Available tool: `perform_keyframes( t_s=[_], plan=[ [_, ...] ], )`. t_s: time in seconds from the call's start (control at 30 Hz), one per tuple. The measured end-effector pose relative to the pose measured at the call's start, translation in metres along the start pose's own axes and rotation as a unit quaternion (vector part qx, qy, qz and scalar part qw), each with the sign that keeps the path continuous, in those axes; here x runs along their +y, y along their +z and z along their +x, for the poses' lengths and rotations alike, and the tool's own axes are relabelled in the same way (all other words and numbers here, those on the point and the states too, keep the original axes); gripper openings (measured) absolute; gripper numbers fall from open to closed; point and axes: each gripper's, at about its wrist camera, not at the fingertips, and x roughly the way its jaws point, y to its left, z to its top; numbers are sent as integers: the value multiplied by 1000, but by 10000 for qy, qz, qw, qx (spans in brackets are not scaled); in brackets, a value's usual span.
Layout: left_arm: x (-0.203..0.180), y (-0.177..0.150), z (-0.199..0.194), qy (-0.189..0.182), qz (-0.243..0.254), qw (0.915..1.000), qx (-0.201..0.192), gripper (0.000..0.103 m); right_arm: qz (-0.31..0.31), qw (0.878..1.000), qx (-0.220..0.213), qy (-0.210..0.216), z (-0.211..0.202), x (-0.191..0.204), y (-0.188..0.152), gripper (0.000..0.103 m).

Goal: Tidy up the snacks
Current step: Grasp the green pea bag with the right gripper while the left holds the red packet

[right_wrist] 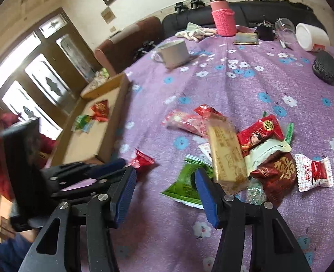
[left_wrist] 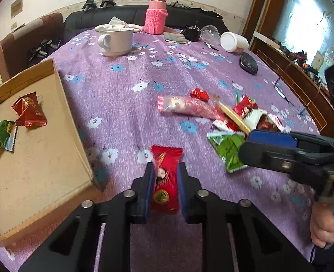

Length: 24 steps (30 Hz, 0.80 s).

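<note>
My left gripper [left_wrist: 165, 170] is shut on a red snack packet [left_wrist: 165, 179] and holds it above the purple cloth, just right of the cardboard box [left_wrist: 42, 149]. The box holds a red packet [left_wrist: 29, 112] and a green packet [left_wrist: 0, 134]. My right gripper [right_wrist: 165, 176] is open and empty over a green packet [right_wrist: 186, 183]. A tan biscuit bar [right_wrist: 227, 153] leans beside its right finger. A pile of several snacks [right_wrist: 269, 149] lies there, with a pink packet [right_wrist: 187, 122]. In the right wrist view the left gripper [right_wrist: 121, 165] holds the red packet [right_wrist: 143, 159].
On the flowered cloth [left_wrist: 126, 95] at the far end stand a white mug [left_wrist: 117, 40], a pink knitted bottle [left_wrist: 155, 15], a white tub [left_wrist: 234, 42], a clear cup [left_wrist: 210, 32] and a black pouch [left_wrist: 248, 63]. Glasses [left_wrist: 287, 97] lie near the right edge.
</note>
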Motion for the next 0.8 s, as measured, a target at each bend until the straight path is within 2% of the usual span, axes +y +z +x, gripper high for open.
perform_keyframes(
  t_s=[0.03,0.07,0.1,0.17,0.23,0.27,0.33,0.37,0.4,0.47,0.53,0.8],
  plan=[
    [0,-2,0,52,17,10000,17,39,-56,9999,37,-157,4,1,-1,57],
    [0,-2,1,93,26,9999,32,55,-86,9997,80,-224,7,1,-1,55],
    [-1,-2,1,155,40,9999,28,58,-102,9995,144,-257,11,0,-2,55],
    [-2,-2,3,167,83,9998,24,58,-103,9991,220,-340,17,-1,-4,53],
    [-6,-2,10,243,160,9995,140,57,-144,9984,242,-495,21,-2,-5,45],
    [-7,-2,14,294,195,9992,211,56,-152,9982,242,-530,22,-4,-5,45],
    [-13,-2,17,471,345,9981,172,51,-109,9980,305,-541,24,-6,-6,38],
    [-15,-2,18,523,400,9977,174,45,-103,9978,352,-559,26,-8,-6,37],
    [-16,-2,18,527,413,9976,162,33,-132,9977,319,-577,25,-7,-7,37],
    [-15,-1,17,573,364,9976,129,18,-169,9975,301,-614,25,-5,-8,36],
    [-12,-1,16,527,269,9982,112,18,-166,9976,266,-614,23,-5,-8,33],
    [-1,1,5,301,-103,9995,-76,18,-227,9988,-113,-419,7,3,-5,33]
  ],
)
